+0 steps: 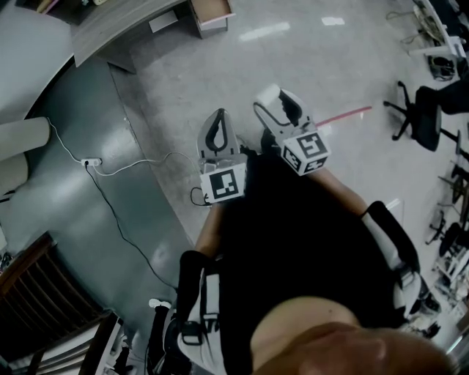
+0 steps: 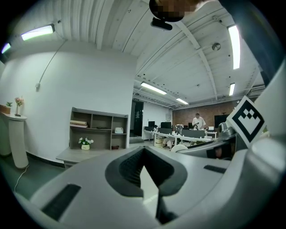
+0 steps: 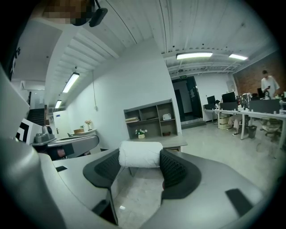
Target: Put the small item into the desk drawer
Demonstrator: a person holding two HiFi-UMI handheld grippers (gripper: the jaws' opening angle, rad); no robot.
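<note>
My right gripper [image 3: 140,155] is shut on a small white roll [image 3: 140,154], held crosswise between its dark pads [image 3: 172,169]. My left gripper [image 2: 143,153] is shut, its tips touching with nothing between them. In the head view both are held in front of the person's chest, above the floor and pointing away: left gripper [image 1: 217,124], right gripper [image 1: 274,101]. A grey desk [image 1: 121,26] stands far ahead at the top left, with an open drawer [image 1: 211,13] at its right end. The same desk [image 3: 173,143] with a cubby shelf [image 3: 149,118] shows beyond the right jaws.
A white cable and power strip [image 1: 91,162] lie on the floor at left. An office chair [image 1: 421,117] stands at right, and a red line [image 1: 344,115] marks the floor. Dark wooden furniture [image 1: 44,300] is at the lower left. A person [image 3: 268,85] stands by distant desks.
</note>
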